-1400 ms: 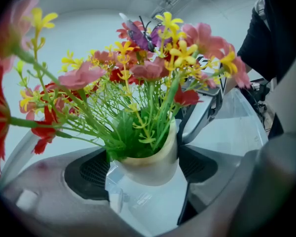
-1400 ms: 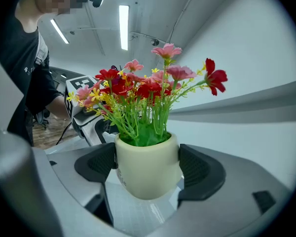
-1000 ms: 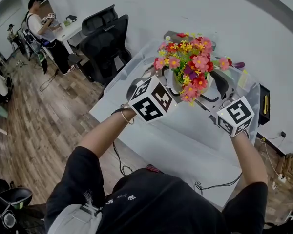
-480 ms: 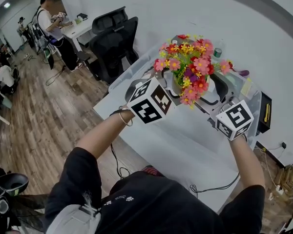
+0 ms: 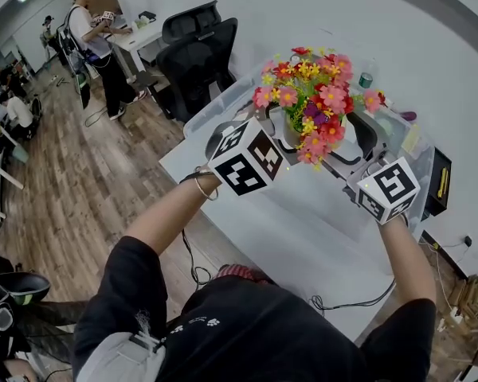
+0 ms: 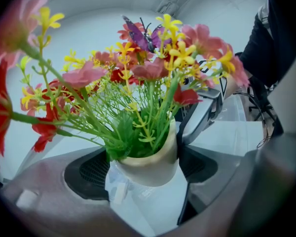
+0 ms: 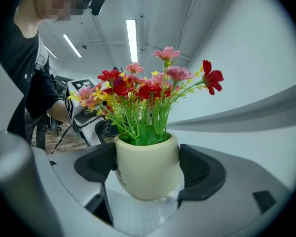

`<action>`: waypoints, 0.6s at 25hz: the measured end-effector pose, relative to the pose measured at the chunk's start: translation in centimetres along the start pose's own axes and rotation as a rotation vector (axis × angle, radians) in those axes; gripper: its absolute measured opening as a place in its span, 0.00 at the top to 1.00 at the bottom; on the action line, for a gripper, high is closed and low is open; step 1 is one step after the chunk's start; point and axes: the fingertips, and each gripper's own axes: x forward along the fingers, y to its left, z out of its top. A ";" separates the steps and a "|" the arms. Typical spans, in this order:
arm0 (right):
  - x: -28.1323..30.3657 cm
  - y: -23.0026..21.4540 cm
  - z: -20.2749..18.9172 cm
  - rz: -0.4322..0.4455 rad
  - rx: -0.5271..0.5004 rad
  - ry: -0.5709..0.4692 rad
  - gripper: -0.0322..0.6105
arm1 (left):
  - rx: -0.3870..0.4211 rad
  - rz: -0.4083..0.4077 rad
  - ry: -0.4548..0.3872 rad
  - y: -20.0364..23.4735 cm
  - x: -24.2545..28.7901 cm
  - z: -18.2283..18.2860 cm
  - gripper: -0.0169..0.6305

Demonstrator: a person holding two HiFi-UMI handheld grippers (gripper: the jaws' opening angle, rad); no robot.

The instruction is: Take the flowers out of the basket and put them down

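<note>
1. Since a second ago the office chair (image 5: 197, 54) and the room behind it have slid to the right in the head view, while the pot (image 7: 148, 181) has stayed pinched between both of my grippers.
2. My left gripper (image 6: 143, 168) has its jaws closed against the cream pot, with one dark pad pressing each side just under the rim.
3. My right gripper (image 7: 148, 168) grips the same pot from the opposite direction, its two pads tight on the pot's left and right walls.
4. The flowers (image 5: 315, 102) stand upright in the pot: pink, red and yellow blooms on green stems, with a purple butterfly (image 6: 138, 33) perched among the tops.
5. In the head view the pot sits between my two marker cubes, out in front of me and over the far part of the white table (image 5: 303, 229).
6. A pale gridded surface lies just under the pot's rounded base in the right gripper view, and I cannot tell whether the base touches it.
7. A green-capped bottle (image 5: 366, 79) stands on the table just beyond the blooms.
8. A person (image 5: 92, 22) stands well apart at a desk across the wooden floor.
</note>
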 end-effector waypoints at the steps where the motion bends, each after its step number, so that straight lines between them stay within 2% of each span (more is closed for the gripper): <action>1: 0.0 0.1 0.1 -0.001 0.000 0.000 0.32 | 0.000 0.001 -0.001 0.0 -0.1 0.0 0.29; 15: 0.5 -0.2 -0.3 -0.047 0.013 0.004 0.32 | 0.023 -0.040 -0.015 0.5 0.4 -0.4 0.29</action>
